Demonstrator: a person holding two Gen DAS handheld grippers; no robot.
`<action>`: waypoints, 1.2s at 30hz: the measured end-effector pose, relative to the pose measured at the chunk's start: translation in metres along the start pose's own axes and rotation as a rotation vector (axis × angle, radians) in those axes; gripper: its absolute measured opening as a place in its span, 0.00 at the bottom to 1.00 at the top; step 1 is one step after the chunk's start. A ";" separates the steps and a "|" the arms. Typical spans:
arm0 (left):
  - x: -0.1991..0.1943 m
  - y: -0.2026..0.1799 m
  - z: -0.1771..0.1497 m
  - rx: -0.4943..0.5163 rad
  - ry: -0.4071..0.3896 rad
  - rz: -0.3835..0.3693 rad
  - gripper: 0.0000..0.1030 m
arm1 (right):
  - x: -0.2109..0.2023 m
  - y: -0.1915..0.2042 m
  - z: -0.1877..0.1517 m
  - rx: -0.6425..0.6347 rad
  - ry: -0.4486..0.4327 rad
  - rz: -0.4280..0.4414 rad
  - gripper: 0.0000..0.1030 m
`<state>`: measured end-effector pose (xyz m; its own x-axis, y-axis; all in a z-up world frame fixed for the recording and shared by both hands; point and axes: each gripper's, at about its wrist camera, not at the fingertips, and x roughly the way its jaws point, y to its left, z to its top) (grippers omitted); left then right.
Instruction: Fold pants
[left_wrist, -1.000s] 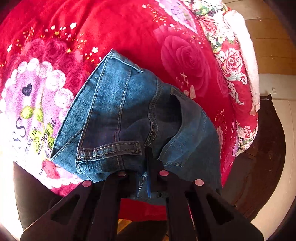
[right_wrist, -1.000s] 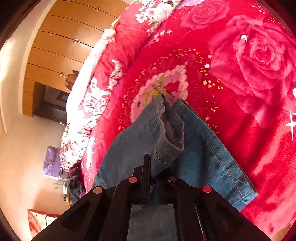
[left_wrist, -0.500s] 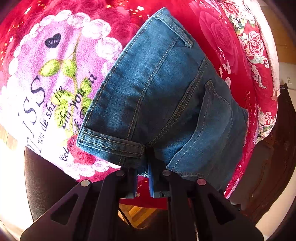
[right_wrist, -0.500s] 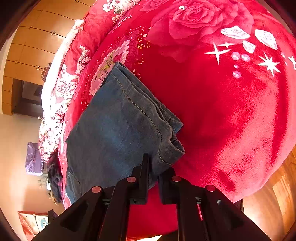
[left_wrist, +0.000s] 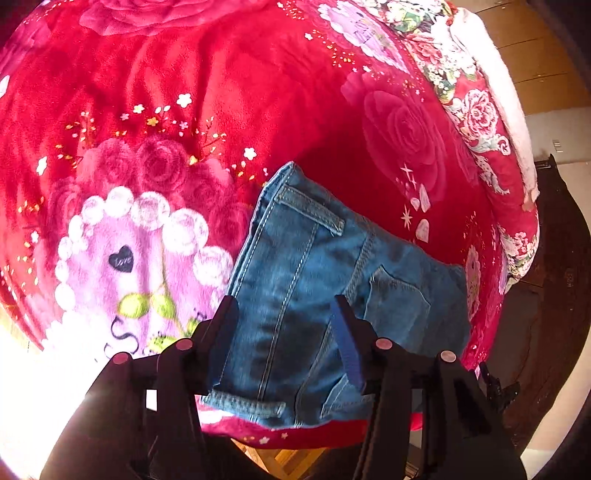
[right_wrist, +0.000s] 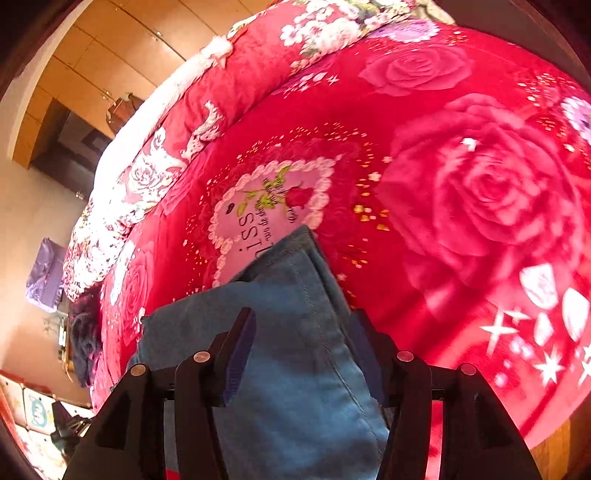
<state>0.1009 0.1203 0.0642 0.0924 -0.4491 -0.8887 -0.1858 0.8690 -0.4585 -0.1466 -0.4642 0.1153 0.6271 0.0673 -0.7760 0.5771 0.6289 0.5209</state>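
- A red fleece blanket (left_wrist: 229, 74) printed with large roses covers the bed and fills most of both wrist views; a pink heart panel edged with white beads (left_wrist: 125, 258) carries a small dark heart and lettering.
- Along the bed's far edge runs a floral quilt border with a white fluffy trim (left_wrist: 495, 96), and wooden wardrobe panels (right_wrist: 110, 48) stand behind it.
- The blue denim jeans (left_wrist: 314, 280) lie folded on the blanket close to the bed's near edge, seams, a belt loop and a back pocket facing up; in the right wrist view the pale denim legs (right_wrist: 295, 369) lie flat, one corner overlapping the heart panel.
- The left gripper (left_wrist: 284, 306) hangs over the waistband end with its jaws spread; they have just been opening, and the denim shows between them with the pads clear of the cloth.
- The right gripper (right_wrist: 303, 325) hangs over the leg end, jaws likewise parted and just opened, denim showing between the fingers but not pinched.
- A dark bundle (right_wrist: 85, 339) lies at the bed's left side.
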 end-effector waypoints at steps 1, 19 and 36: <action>0.008 -0.001 0.006 -0.019 0.022 0.011 0.49 | 0.011 0.006 0.006 -0.020 0.006 -0.023 0.53; 0.037 -0.014 0.012 -0.066 0.053 0.091 0.11 | 0.088 0.012 0.050 -0.200 0.102 -0.346 0.11; 0.036 -0.008 0.008 -0.072 0.113 -0.045 0.16 | 0.163 0.300 -0.051 -0.873 0.280 -0.010 0.62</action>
<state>0.1133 0.0989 0.0359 -0.0077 -0.5110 -0.8596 -0.2541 0.8324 -0.4925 0.1018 -0.2247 0.1274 0.4086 0.1727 -0.8962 -0.0904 0.9848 0.1485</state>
